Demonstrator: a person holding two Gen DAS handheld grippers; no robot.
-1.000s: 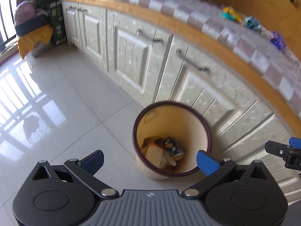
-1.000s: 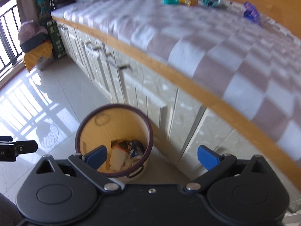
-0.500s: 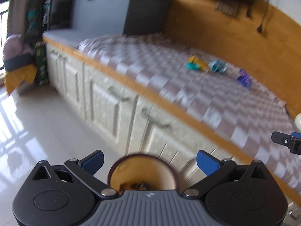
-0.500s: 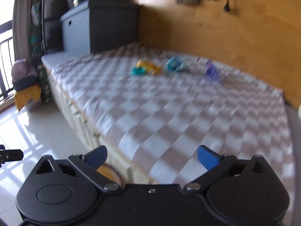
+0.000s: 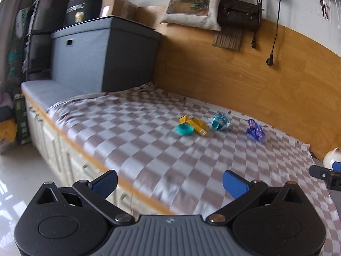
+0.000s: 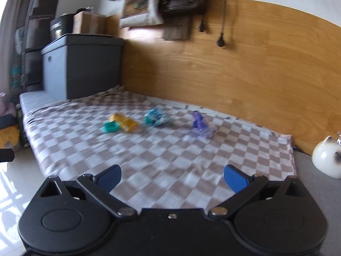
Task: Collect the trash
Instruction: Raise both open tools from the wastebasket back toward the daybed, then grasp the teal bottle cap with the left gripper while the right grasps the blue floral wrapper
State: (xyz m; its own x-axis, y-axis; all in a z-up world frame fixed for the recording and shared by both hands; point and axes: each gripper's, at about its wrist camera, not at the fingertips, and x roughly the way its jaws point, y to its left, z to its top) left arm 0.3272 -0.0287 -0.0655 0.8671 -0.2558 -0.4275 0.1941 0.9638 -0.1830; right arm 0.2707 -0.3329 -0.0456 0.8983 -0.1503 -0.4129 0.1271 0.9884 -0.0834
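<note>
1. The left tongs (image 5: 169, 182) are held wide apart and empty above the near edge of the bed, with nothing between the blue fingertips (image 5: 233, 184).
2. The right tongs (image 6: 171, 177) are likewise spread wide and carry nothing; their tip is glimpsed at the right edge of the left wrist view.
3. The trash is found on the checkered bed cover (image 5: 136, 140), well apart from both tongs and nearer the wooden wall panel (image 5: 234, 64) than the bed's front edge.
4. Four pieces are laid out in a loose row: a teal ring (image 5: 185, 129) touching a yellow carton (image 5: 197, 125), a light blue wrapper (image 5: 220, 123) just beside the carton, and a purple wrapper (image 5: 255, 130) set apart to the right.
5. In the right wrist view the same row is seen, blurred: the teal ring (image 6: 110, 127), the yellow carton (image 6: 125, 123), the light blue wrapper (image 6: 155, 117) and the purple wrapper (image 6: 200, 123).
6. The wide opening is judged to be kept ready for a grasp, since crumpled wrappers are bulky and give under pressure.
7. Both tongs are aimed along the bed toward the row, which suggests a reach is being prepared; no piece is yet gripped.
8. A white cat figurine (image 6: 327, 157) stands on the grey surface to the right and is judged not to be trash.
</note>
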